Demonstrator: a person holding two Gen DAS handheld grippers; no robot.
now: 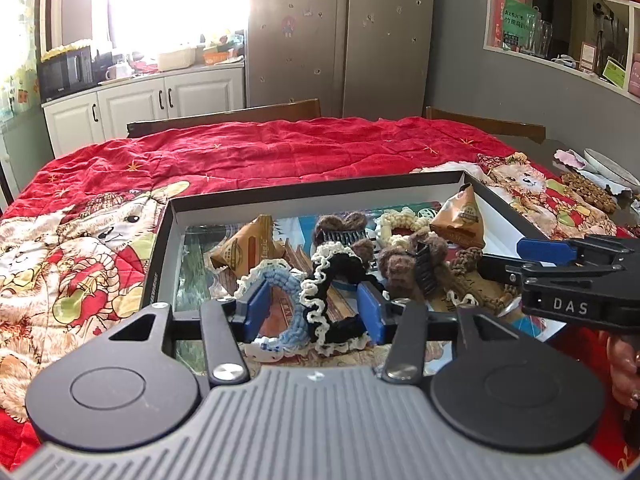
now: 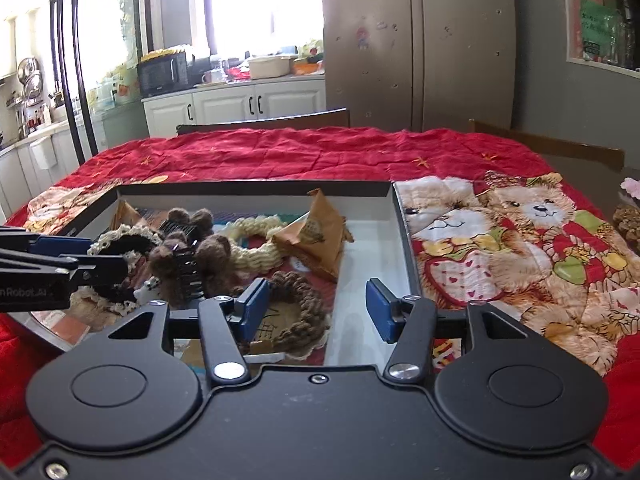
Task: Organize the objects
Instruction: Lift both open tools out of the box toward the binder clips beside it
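Note:
A shallow black box (image 1: 320, 184) with white inner walls lies on the red quilt. It holds crocheted scrunchies, furry brown claw clips (image 1: 404, 264) and triangular brown snack packets (image 1: 248, 248). My left gripper (image 1: 316, 307) stands open over the box's near edge. A light blue scrunchie (image 1: 280, 280) and a black one with white trim (image 1: 340, 276) lie between its blue pads. My right gripper (image 2: 318, 306) is open too, above a brown scrunchie (image 2: 298, 308) near the box's (image 2: 256, 186) right wall. Each gripper shows at the side of the other's view.
A red quilt with bear prints (image 2: 520, 240) covers the table. Wooden chair backs (image 1: 240, 114) stand at the far side. A plate (image 1: 612, 168) and brown snacks (image 1: 588, 192) sit at the table's right end. A person's hand (image 1: 624, 364) grips the right tool.

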